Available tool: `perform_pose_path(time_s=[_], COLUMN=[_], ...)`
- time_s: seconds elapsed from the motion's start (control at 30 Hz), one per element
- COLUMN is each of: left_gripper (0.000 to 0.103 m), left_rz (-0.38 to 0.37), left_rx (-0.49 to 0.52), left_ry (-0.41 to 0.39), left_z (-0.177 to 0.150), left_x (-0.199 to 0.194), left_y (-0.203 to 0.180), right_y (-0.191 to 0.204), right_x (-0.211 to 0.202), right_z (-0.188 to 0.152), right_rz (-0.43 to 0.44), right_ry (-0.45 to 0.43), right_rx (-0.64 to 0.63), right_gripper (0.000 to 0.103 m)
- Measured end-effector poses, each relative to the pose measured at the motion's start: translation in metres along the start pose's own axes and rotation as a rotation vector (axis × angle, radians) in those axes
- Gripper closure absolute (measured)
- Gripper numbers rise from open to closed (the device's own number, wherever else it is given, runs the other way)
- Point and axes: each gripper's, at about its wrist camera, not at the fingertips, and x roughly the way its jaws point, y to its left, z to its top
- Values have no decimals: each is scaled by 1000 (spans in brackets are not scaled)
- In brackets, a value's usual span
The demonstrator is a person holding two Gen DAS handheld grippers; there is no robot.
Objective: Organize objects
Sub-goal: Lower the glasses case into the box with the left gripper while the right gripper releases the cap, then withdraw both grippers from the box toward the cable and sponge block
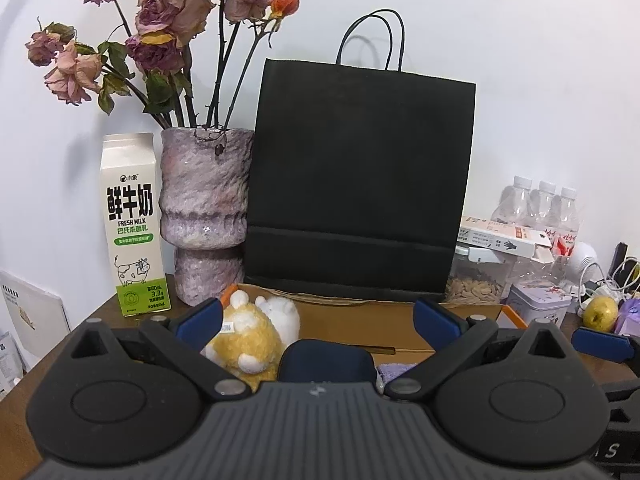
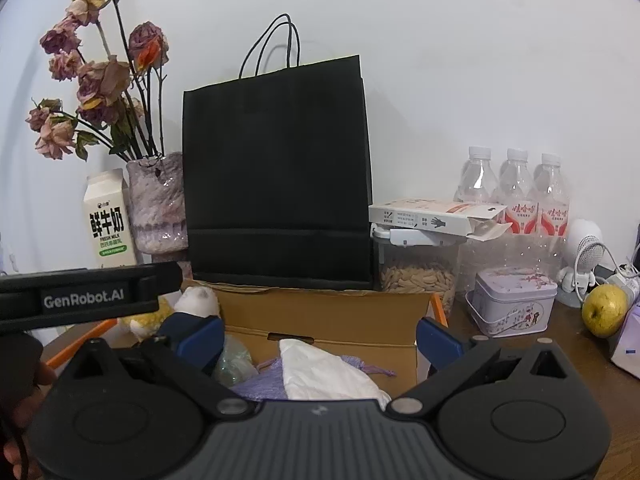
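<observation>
Nearest the lens in the left wrist view, the left gripper [image 1: 318,322] fills the bottom of the frame with its blue-padded jaws spread wide and nothing between the pads. Just beyond them, at lower centre, sits an open cardboard box [image 1: 384,314] holding a yellow and white plush toy [image 1: 252,336] at its left end, a dark blue pouch [image 1: 326,362] in the middle and a bit of purple cloth [image 1: 396,370] to the right.

In the right wrist view the right gripper [image 2: 320,340] likewise stands released, its jaws wide apart and empty, over the same box [image 2: 320,314]. Inside lie a white cloth [image 2: 320,372] on a lavender drawstring bag [image 2: 260,388], with a pale greenish item [image 2: 234,364] at the left that is too unclear to name. The body of the other gripper crosses the left edge of this frame.

Behind the box, at centre frame, a black paper bag [image 1: 360,184] stands upright against the white wall. To its left are a mottled purple vase [image 1: 206,216] of dried roses [image 1: 168,28] and a milk carton [image 1: 132,224]. To the right of the bag are a clear container of seeds [image 2: 418,276] with a white carton [image 2: 432,216] lying on top, a lilac tin [image 2: 514,300], three water bottles [image 2: 516,196], a yellow pear [image 2: 604,310] and a small white figure [image 2: 582,256], all on the brown table [image 1: 52,364].
</observation>
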Motion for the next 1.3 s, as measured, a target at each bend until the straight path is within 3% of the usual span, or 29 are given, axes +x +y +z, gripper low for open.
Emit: perform_pose_path(time_s=[0.67,1.3], left_gripper=[0,0], left_rz=[-13,-5], left_rx=[-21,5], left_ry=[1,61], left_z=[-14,-58], left_x=[-65,-123], left_y=[10,20], right_y=[0,7], right_x=[-64,-131], right_z=[-5,-48], right_rz=[15,-5], right_ry=[-22,10], right_rx=[22,2], right_gripper=[0,0])
